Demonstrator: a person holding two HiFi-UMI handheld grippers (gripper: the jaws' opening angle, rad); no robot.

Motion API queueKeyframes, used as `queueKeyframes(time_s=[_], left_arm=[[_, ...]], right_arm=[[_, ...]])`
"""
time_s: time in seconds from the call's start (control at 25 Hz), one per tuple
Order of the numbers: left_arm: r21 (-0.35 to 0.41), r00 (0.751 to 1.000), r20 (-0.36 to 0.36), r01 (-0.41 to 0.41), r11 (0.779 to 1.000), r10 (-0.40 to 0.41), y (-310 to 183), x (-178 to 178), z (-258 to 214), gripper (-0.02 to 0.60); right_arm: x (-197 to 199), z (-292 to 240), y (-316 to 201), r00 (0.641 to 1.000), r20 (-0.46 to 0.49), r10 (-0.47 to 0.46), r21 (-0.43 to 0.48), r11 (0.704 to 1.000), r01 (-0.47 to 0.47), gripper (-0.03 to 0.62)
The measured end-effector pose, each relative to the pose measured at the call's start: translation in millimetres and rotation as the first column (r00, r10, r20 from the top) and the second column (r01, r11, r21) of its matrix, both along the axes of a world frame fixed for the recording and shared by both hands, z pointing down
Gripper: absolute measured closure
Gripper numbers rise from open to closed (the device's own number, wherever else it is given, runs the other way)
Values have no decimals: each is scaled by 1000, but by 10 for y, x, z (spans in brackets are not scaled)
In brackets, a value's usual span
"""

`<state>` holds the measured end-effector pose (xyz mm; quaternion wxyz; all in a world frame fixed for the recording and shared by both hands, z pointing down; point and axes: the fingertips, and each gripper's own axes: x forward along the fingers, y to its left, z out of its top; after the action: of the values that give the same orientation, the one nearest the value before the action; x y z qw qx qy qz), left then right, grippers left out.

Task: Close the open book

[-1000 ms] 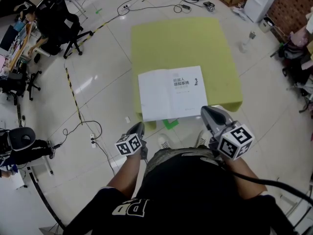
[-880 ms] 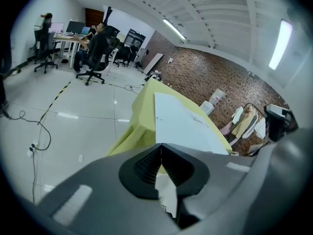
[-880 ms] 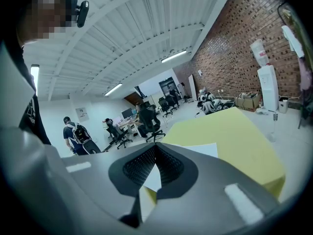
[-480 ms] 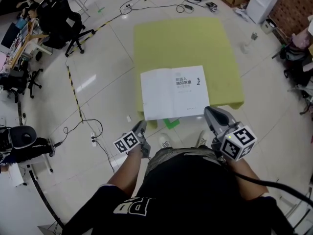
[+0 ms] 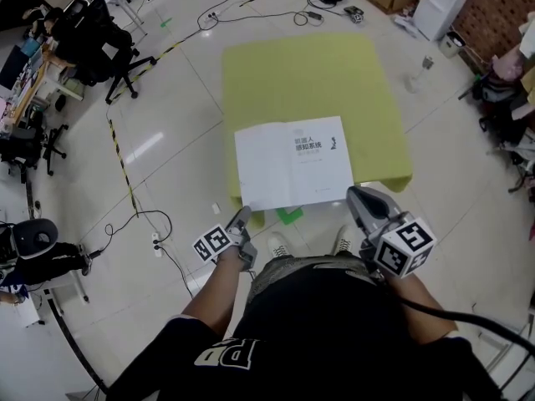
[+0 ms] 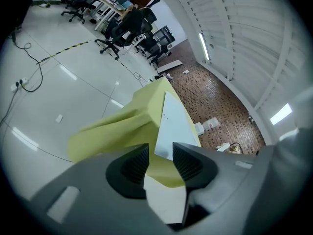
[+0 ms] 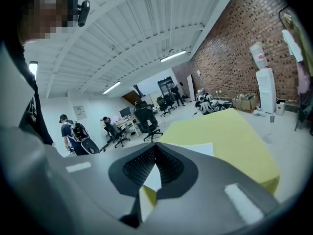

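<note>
An open book [image 5: 292,162] lies flat with white pages up on the near edge of a yellow-green table [image 5: 318,73]; print shows on its right-hand page. My left gripper [image 5: 242,216] hovers just short of the book's near left corner. Its jaws have just been opening and now stand open, with nothing between them. In the left gripper view [image 6: 160,153] the book [image 6: 172,124] and the table [image 6: 117,129] appear tilted beyond the jaws. My right gripper [image 5: 355,195] is by the book's near right corner, shut and empty. In the right gripper view [image 7: 155,148] the book [image 7: 198,148] lies ahead on the table [image 7: 234,136].
Green tape [image 5: 290,215] marks the floor under the table's near edge, beside the person's shoes [image 5: 278,243]. Office chairs [image 5: 96,44] and cables [image 5: 138,224] are at the left. A bottle [image 5: 429,61] and a white appliance [image 5: 440,2] stand at the back right.
The left gripper has rolled, its marker cube turning and shifting slightly left. The book and the right gripper keep their places.
</note>
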<state>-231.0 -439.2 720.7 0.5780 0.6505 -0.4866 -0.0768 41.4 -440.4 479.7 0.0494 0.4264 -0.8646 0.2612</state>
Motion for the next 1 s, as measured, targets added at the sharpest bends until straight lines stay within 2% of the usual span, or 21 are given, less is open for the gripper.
queueKeyframes(time_s=[0.08, 0.2, 0.32, 0.44, 0.6, 0.68, 0.76, 0.88, 1.0], left_arm=[[-2, 1000, -4, -18, 1000, 18, -6, 41, -2, 424], [-1, 999, 14, -46, 999, 46, 2, 71, -13, 471], [29, 998, 36, -45, 999, 44, 4, 49, -84, 494], [112, 999, 31, -44, 993, 41, -25, 18, -268, 528], [236, 995, 56, -90, 968, 79, -114, 87, -624, 569], [296, 990, 81, -134, 946, 115, -184, 204, -827, 571], [359, 980, 115, -195, 913, 164, -254, 384, -1045, 571], [444, 951, 190, -303, 843, 243, -305, 742, -1343, 572], [478, 898, 320, -429, 767, 303, -333, 1112, -1545, 571]], right_arm=[[5, -12, -8, 1000, 0, 3, 0, 1000, -3, 588], [13, -13, -17, 1000, 4, 8, -1, 1000, -8, 588], [45, 2, -33, 1000, 9, 17, -3, 1000, -17, 588], [64, 2, -43, 1000, 15, 21, -3, 1000, -21, 588], [107, -16, -60, 999, 23, 22, 2, 1000, -22, 588], [141, -19, -69, 999, 28, 28, 5, 1000, -28, 588], [160, -16, -73, 999, 34, 29, 10, 1000, -30, 588], [191, 10, -46, 999, 36, 27, 18, 999, -28, 588], [251, 5, -33, 999, 37, 31, 24, 999, -32, 588]])
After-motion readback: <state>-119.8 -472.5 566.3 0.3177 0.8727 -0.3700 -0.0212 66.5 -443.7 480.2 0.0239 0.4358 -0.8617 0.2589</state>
